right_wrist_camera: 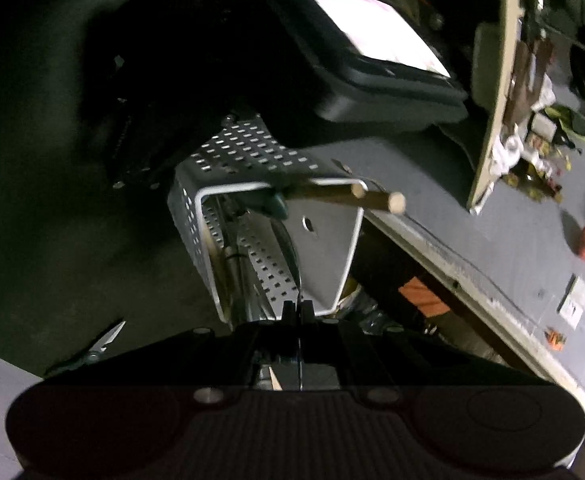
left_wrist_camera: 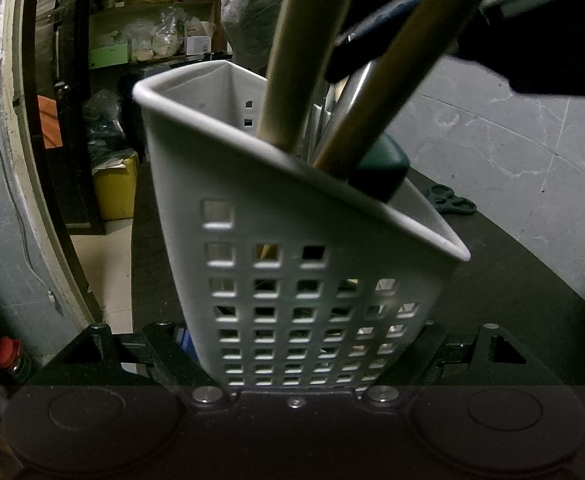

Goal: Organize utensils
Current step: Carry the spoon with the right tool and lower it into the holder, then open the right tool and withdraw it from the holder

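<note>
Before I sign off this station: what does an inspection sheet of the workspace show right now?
Surface: dark tabletop, mostly bare.
Job's things: white perforated caddy holds two wooden handles, a green-handled tool and metal utensils.
Clutter: green scissors lie on the table behind the caddy.
Grippers: left gripper clamps the caddy's base; right gripper is shut at the caddy's rim, held thing unclear.
Cables: one thin cable runs down the wall.
Surroundings: cluttered shelves, grey tiled wall.
</note>
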Demonstrator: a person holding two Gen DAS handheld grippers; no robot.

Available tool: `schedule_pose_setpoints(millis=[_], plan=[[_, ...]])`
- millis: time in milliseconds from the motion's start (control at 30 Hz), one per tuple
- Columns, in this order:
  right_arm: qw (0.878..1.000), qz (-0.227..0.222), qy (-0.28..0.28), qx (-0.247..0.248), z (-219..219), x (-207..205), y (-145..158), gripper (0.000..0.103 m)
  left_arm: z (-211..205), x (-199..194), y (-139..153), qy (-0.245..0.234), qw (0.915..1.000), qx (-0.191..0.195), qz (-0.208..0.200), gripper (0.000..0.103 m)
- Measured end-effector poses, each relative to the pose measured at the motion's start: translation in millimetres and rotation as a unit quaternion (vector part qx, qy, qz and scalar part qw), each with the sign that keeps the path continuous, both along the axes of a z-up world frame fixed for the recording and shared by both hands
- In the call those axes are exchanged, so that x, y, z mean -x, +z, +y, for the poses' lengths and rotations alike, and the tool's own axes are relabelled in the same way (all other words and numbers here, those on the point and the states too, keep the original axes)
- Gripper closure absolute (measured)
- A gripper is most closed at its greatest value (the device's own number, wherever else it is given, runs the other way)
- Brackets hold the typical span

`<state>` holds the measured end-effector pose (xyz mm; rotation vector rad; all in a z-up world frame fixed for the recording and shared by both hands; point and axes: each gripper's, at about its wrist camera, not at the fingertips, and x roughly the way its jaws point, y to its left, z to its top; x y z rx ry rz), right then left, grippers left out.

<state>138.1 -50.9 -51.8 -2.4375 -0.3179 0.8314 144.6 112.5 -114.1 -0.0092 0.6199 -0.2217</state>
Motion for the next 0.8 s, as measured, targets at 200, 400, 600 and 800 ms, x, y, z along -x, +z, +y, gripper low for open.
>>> schedule_pose_setpoints(millis=[200, 400, 600, 800], plan=[[1.0, 0.0, 0.009, -0.007, -3.7, -2.8, 2.1, 0.075, -2.4, -0.5, 0.1, 0.002, 1.0, 0.0, 0.001, 0.019], [0.998, -0.008, -0.002, -0.069, -10.9, -4.6, 19.1, 0.047, -4.0, -0.9, -0.1, 0.003, 1.0, -0.001, 0.001, 0.019], [0.982, -0.018, -0.055, -0.178, -26.1, -10.5, 50.7, 0.016, -6.9, -1.1, -0.6, 0.005, 1.0, -0.003, 0.001, 0.019], [0.923, -0.003, -0.183, -0.339, -48.8, -25.6, 77.2, 0.001, -7.1, 1.9, 1.3, 0.01, 1.0, -0.001, 0.001, 0.019]])
